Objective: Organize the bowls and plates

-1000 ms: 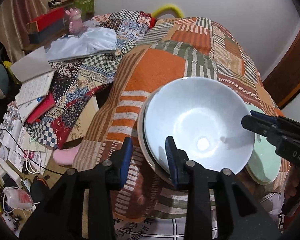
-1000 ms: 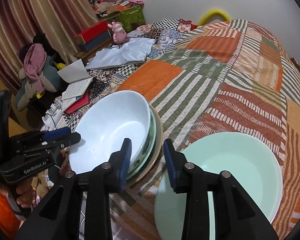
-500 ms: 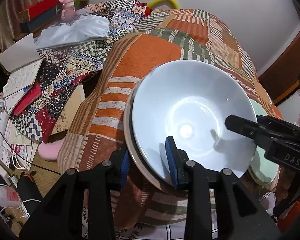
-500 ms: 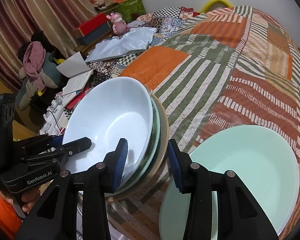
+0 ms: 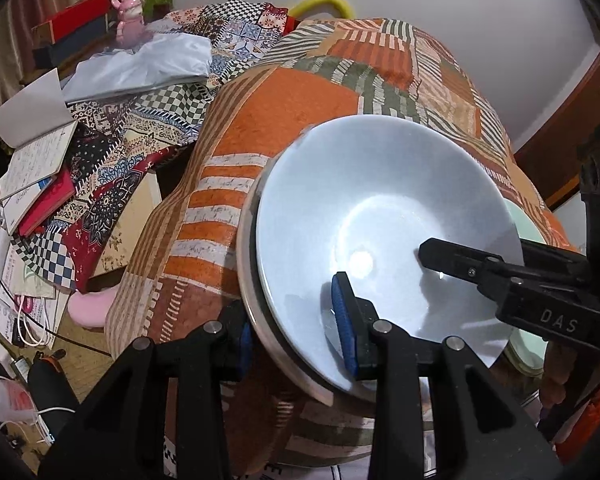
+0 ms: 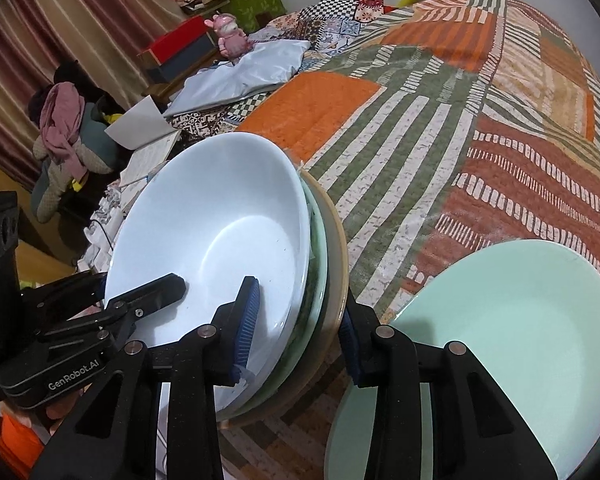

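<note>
A stack of dishes stands on the patchwork quilt: a pale blue-white bowl (image 5: 379, 216) (image 6: 216, 240) on top, a green dish and a tan plate (image 6: 335, 264) under it. A mint green plate (image 6: 511, 344) lies to its right; only its edge (image 5: 527, 228) shows in the left wrist view. My left gripper (image 5: 292, 324) straddles the stack's left rim, one finger inside the bowl, one outside. My right gripper (image 6: 300, 328) straddles the stack's right rim the same way. Whether either grips the stack tightly is unclear.
The quilt (image 6: 439, 120) covers a bed. To the left lie a folded grey cloth (image 5: 140, 68), open notebooks (image 5: 32, 152), a pink toy (image 5: 128, 16), boxes (image 6: 180, 48) and cables on the floor (image 5: 24, 320). A wall stands behind the bed.
Both grippers moved in onto the stack's rims, each with one finger now inside the top bowl. The stack looks larger and more tilted in both views.
</note>
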Demonstrator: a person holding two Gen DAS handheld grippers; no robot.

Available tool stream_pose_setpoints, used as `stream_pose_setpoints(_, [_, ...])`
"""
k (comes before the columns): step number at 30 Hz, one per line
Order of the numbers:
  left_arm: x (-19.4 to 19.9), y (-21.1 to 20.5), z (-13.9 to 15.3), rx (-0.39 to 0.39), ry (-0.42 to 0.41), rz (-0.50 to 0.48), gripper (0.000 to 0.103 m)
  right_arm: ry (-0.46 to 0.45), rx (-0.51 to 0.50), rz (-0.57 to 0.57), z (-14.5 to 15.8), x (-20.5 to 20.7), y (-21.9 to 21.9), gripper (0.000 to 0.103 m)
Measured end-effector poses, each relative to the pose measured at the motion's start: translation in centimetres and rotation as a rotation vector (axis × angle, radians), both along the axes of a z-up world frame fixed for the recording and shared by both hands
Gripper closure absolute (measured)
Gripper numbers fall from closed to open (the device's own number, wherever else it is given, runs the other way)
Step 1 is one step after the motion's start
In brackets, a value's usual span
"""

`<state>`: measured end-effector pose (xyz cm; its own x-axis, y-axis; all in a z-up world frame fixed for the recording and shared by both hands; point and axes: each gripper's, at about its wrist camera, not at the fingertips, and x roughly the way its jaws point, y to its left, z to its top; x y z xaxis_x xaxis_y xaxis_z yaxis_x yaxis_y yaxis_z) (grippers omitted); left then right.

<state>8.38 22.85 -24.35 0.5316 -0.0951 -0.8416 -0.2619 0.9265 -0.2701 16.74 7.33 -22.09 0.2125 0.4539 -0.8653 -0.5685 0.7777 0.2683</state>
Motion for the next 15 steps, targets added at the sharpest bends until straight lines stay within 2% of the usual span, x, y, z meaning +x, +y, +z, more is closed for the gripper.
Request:
stream_pose_setpoints(4, [0.0,-0.5,0.5,0.031,0.007,0.010,0.070,-0.007,-0.005,-0.010,0.3,0.0,-0.1,0.070])
stream_pose_setpoints(15, [-0.3,-1.2,2.6,0.031,-0.009,0.030,0.070,-0.041,0.034,-0.040,2.4,-0.4,-1.3,0.071])
